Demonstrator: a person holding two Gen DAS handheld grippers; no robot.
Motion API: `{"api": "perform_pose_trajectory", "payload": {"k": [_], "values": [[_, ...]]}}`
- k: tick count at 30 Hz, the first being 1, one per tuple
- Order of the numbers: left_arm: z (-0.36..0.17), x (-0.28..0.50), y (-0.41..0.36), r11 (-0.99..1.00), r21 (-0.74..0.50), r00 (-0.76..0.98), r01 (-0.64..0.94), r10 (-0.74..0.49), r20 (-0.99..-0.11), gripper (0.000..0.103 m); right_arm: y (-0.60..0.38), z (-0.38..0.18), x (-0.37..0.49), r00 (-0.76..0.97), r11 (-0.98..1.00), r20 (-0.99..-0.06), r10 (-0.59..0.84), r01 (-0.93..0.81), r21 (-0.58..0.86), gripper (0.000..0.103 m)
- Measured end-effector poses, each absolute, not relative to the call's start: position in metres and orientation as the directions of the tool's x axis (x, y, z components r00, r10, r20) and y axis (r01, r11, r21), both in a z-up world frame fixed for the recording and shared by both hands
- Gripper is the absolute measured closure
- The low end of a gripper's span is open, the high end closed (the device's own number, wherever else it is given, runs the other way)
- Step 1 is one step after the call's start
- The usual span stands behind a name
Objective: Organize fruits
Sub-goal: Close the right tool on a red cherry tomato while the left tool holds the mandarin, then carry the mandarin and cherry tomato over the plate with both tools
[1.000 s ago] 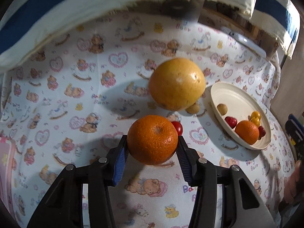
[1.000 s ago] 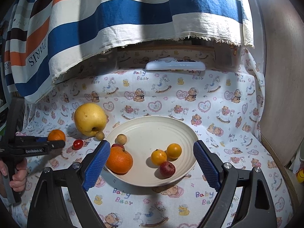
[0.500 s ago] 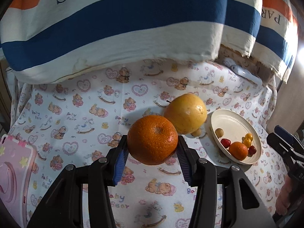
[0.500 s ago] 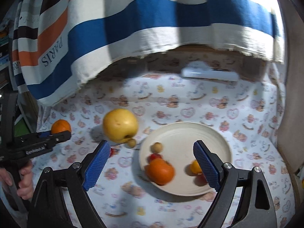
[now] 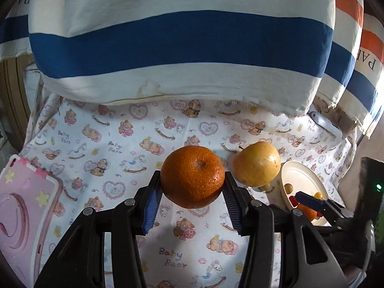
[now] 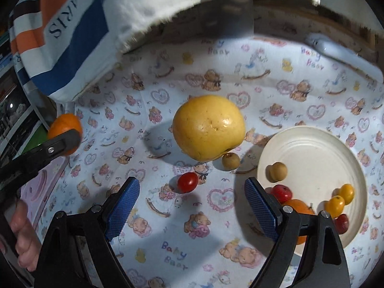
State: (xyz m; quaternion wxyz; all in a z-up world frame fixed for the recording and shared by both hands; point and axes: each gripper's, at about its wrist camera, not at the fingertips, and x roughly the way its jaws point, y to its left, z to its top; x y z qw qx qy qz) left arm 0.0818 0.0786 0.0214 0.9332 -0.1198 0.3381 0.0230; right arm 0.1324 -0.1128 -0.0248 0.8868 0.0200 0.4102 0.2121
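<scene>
My left gripper is shut on an orange and holds it well above the cloth; it also shows at the left of the right wrist view. A big yellow pear lies on the bear-print cloth, with a small tan fruit and a red cherry tomato beside it. My right gripper is open and empty, just in front of the tomato. A white plate at the right holds an orange and several small red, yellow and tan fruits.
A striped PARIS cloth hangs over the back of the table. A pink tablet case lies at the left. A white remote lies at the back right. My right gripper shows at the right edge of the left wrist view.
My left gripper has lifted the orange up and back from the cloth. My right gripper has moved left and down, from over the plate to in front of the tomato.
</scene>
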Motion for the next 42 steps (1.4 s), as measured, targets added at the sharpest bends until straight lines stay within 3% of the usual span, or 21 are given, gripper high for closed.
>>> {"api": "perform_pose_trajectory", "payload": {"k": [4,6,8,14,23,32,42], "values": [[0.019,0.084,0.080,0.970,-0.204,0.762,-0.130,-0.034,-0.646,0.055,-0.106,-0.037,0.145,0.538,0.912,-0.747,0.391,-0.337,0.236,0.013],[0.017,0.086,0.082,0.970,-0.199,0.758,-0.143,-0.022,-0.652,0.055,-0.101,-0.041,0.148,0.535,0.915,-0.754,0.382,-0.332,0.229,0.019],[0.015,0.087,0.084,0.968,-0.194,0.754,-0.158,-0.009,-0.657,0.055,-0.095,-0.045,0.150,0.523,0.917,-0.768,0.369,-0.338,0.211,0.036],[0.012,0.088,0.087,0.964,-0.209,0.746,-0.164,-0.017,-0.666,0.055,-0.087,-0.059,0.157,0.481,0.922,-0.803,0.353,-0.325,0.211,0.057],[0.015,0.086,0.078,0.970,-0.208,0.750,-0.125,-0.045,-0.660,0.055,-0.078,-0.066,0.162,0.492,0.933,-0.812,0.314,-0.320,0.167,0.076],[0.019,0.082,0.074,0.976,-0.192,0.762,-0.106,-0.045,-0.646,0.055,-0.085,-0.053,0.151,0.501,0.924,-0.800,0.332,-0.345,0.167,0.076],[0.043,0.056,0.047,0.992,-0.129,0.833,0.000,-0.071,-0.549,0.055,-0.107,-0.025,0.120,0.535,0.909,-0.766,0.357,-0.387,0.154,0.076]]}}
